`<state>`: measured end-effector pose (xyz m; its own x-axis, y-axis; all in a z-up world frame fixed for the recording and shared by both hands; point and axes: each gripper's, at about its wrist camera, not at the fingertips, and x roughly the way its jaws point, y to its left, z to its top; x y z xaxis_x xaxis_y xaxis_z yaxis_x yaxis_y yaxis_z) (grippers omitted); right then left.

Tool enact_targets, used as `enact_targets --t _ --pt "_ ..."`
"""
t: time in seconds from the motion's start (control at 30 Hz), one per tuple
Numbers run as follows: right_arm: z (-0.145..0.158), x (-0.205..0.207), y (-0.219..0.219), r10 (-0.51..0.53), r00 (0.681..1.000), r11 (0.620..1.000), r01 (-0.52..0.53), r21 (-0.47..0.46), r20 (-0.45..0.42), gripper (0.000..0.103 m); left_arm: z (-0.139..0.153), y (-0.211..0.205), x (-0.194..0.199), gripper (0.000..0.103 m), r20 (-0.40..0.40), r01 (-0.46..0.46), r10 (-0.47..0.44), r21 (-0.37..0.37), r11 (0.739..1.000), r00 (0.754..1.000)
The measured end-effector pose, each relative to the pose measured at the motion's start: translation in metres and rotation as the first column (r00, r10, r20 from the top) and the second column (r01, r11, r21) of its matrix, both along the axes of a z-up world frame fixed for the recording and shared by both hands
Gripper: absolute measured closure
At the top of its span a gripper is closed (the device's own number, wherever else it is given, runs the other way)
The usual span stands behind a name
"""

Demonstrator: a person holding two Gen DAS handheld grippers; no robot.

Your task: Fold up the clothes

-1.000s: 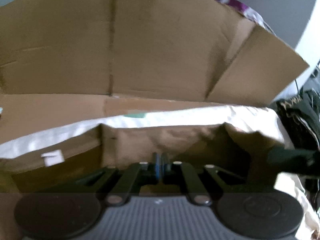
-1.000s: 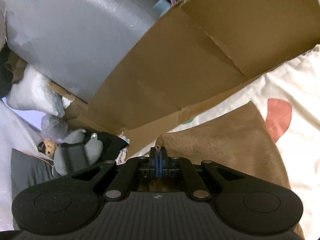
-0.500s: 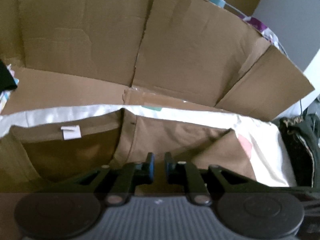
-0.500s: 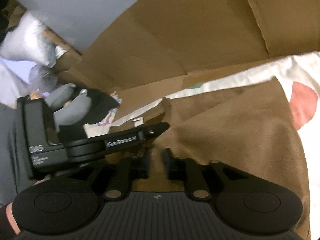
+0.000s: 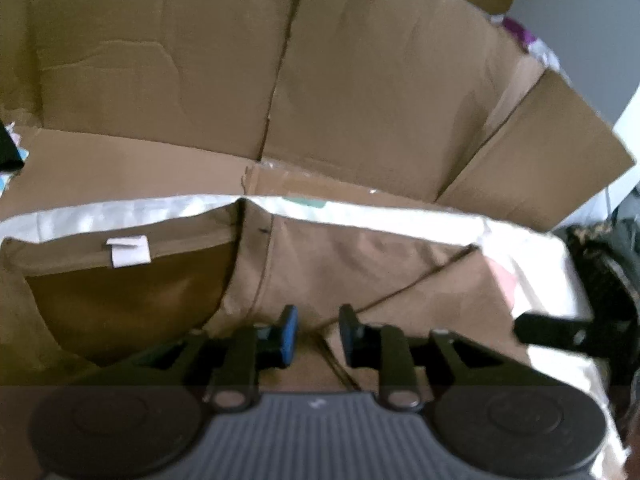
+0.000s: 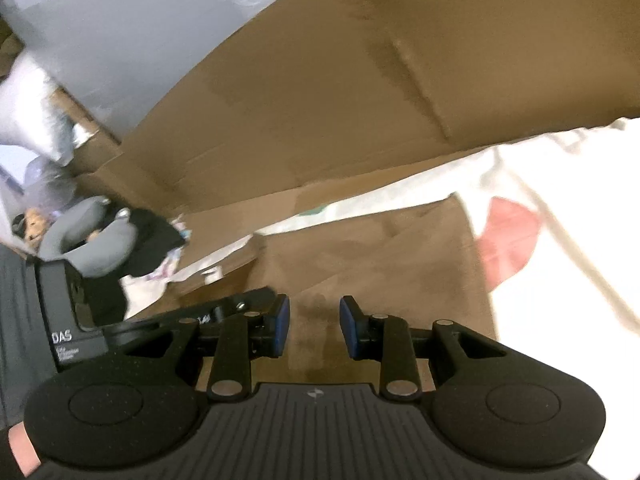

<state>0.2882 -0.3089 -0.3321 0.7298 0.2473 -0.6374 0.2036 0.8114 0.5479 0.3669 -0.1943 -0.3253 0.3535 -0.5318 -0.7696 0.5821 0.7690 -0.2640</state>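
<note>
A brown garment (image 5: 344, 264) lies spread on a cream sheet (image 5: 532, 264), its neckline and white label (image 5: 130, 251) at the left, a folded flap at the right. My left gripper (image 5: 314, 332) hovers open over its near part, nothing between the blue pads. In the right wrist view the same brown garment (image 6: 376, 256) fills the middle, and my right gripper (image 6: 314, 326) stands open above it, empty. The left gripper's black body (image 6: 120, 328) shows at that view's left edge, and the right gripper's dark tip (image 5: 560, 330) reaches in at the left view's right edge.
Flattened cardboard (image 5: 320, 92) rises behind the sheet (image 6: 580, 208), which bears a red patch (image 6: 508, 240). Dark clothes (image 5: 608, 264) sit at the right. A grey neck pillow (image 6: 92, 240), bags and a grey bubble-wrap roll (image 6: 132, 32) crowd the far left.
Both grippers were shut on the garment's edge a second ago; both have let go and opened wider, and the cloth has dropped flat. The two grippers have drawn back slightly.
</note>
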Motion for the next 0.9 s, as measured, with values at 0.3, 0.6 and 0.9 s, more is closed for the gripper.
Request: enact_targets --t 0.3,0.6,0.9 --pt "-0.015 0.012 -0.029 -0.1 0.993 0.984 0.09 -0.152 -0.06 0.075 -0.015 0.0 -0.001 0.097 -0.037 0.018 -0.018 -0.007 1.0 0.999" --pt "-0.026 0.034 -0.05 -0.157 0.982 0.957 0.125 -0.261 -0.105 0.08 0.002 0.006 -0.003 0.102 -0.046 0.008 -0.009 -0.04 0.999 0.999" --pt "-0.032 0.052 -0.047 -0.132 0.981 0.952 0.085 -0.295 -0.145 0.082 0.02 0.019 -0.005 0.102 -0.082 -0.005 0.001 -0.047 0.999 0.997"
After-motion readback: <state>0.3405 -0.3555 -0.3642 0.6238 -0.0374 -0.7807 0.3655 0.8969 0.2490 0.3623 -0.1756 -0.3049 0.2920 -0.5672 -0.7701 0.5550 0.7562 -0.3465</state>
